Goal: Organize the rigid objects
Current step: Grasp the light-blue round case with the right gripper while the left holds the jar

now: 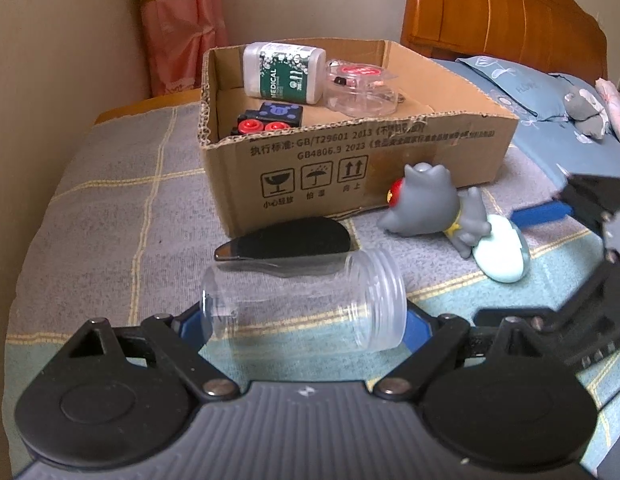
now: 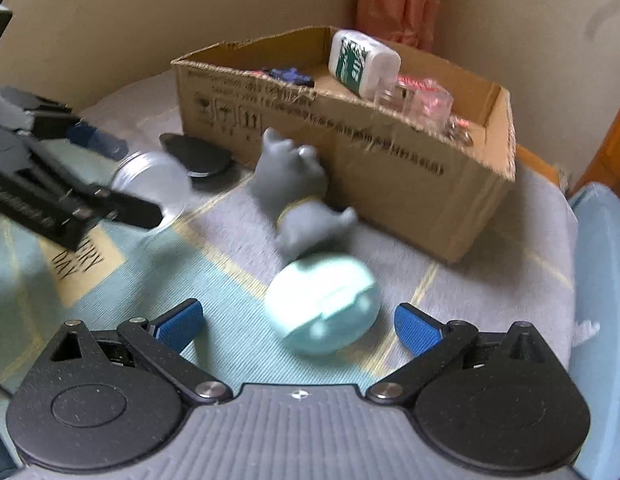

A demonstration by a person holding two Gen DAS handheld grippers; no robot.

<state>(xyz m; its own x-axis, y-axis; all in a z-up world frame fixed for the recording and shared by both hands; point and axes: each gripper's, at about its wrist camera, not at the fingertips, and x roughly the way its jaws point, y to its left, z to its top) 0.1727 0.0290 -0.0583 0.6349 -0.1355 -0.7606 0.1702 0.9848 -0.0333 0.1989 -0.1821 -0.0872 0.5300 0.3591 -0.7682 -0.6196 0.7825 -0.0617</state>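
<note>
Left wrist view: my left gripper (image 1: 305,328) has its jaws on the two ends of the clear plastic jar (image 1: 305,304), which lies on its side across them above the checked blanket (image 1: 109,200) on the bed. Just past it lies a black oval piece (image 1: 285,246), and behind that sits the cardboard box (image 1: 350,156), holding a green-labelled white bottle (image 1: 283,72), a clear lidded container (image 1: 358,88) and a small toy with red buttons (image 1: 265,118). To the right, a grey figurine (image 1: 430,204) leans on a pale mint case (image 1: 502,252).

Right wrist view, blurred: my right gripper (image 2: 297,324) is spread wide, blue pads (image 2: 416,326) either side of the mint case (image 2: 322,308) without touching it. The figurine (image 2: 297,184) lies just beyond, against the box (image 2: 390,160). The left gripper (image 2: 121,184) shows at the left with the jar (image 2: 153,184).
</note>
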